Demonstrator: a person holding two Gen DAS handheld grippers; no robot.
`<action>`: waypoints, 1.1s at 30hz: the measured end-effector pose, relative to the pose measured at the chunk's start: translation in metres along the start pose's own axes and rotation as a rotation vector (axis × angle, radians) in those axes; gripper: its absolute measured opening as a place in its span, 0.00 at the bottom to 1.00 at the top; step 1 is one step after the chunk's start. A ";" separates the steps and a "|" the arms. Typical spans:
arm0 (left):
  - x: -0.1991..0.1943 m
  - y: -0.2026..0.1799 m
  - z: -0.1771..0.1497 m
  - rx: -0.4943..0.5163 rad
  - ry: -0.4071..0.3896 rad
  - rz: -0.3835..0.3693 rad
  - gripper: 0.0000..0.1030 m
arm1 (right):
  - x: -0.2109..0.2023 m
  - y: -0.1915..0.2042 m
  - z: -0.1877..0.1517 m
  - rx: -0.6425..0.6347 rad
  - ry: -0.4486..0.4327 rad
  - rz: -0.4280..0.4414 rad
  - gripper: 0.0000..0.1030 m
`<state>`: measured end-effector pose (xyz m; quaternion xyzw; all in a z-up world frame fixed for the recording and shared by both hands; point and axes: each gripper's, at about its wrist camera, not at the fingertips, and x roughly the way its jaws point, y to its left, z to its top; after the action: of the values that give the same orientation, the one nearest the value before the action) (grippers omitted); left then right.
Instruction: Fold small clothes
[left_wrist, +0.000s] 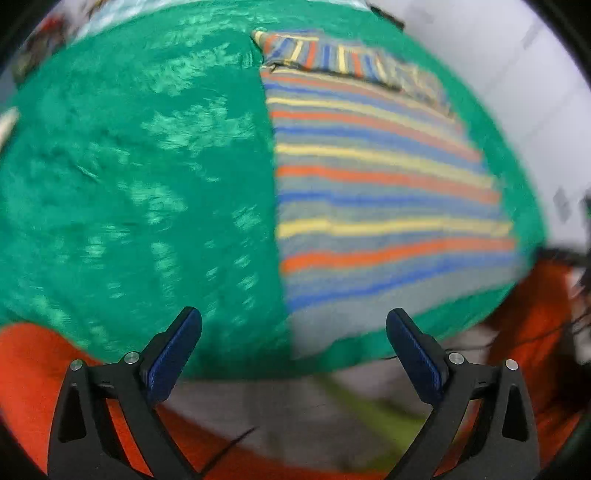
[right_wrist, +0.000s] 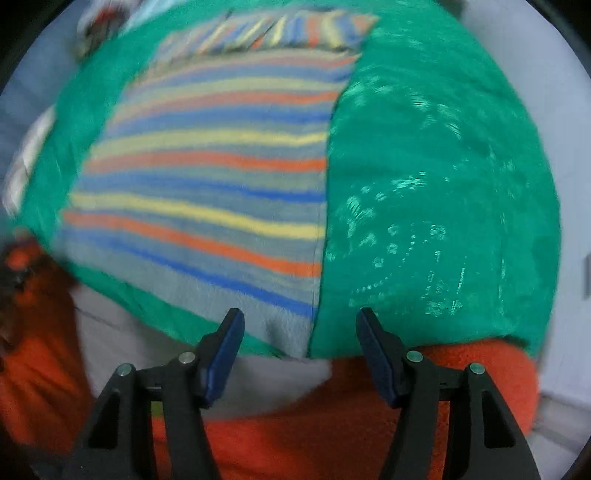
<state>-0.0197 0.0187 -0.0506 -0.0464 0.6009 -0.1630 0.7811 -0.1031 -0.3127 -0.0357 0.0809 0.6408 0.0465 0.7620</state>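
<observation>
2 grippers, left (left_wrist: 293, 321) and right (right_wrist: 299, 321), agape (empty) over striped garment (left_wrist: 369, 177)

Garment (left_wrist: 388, 184) is grey with yellow, orange and blue stripes, sitting on shiny green cloth (left_wrist: 147, 184); orange fabric (right_wrist: 332, 435) at 6 o'clock.

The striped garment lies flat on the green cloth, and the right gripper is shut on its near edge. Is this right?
Not quite. In the right wrist view the right gripper is open, fingers apart, holding nothing. The striped garment does lie flat on the green cloth.
</observation>
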 end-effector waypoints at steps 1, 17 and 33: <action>0.010 0.001 0.004 -0.013 0.022 -0.029 0.96 | 0.003 -0.005 0.002 0.018 -0.001 0.019 0.61; 0.011 0.021 0.080 -0.199 0.073 -0.224 0.04 | 0.016 -0.042 0.063 0.209 -0.029 0.419 0.05; 0.114 0.069 0.403 -0.279 -0.093 -0.161 0.08 | 0.076 -0.104 0.379 0.385 -0.219 0.455 0.05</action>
<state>0.4045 -0.0020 -0.0644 -0.2100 0.5752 -0.1378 0.7785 0.2796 -0.4256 -0.0651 0.3693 0.5175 0.0846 0.7672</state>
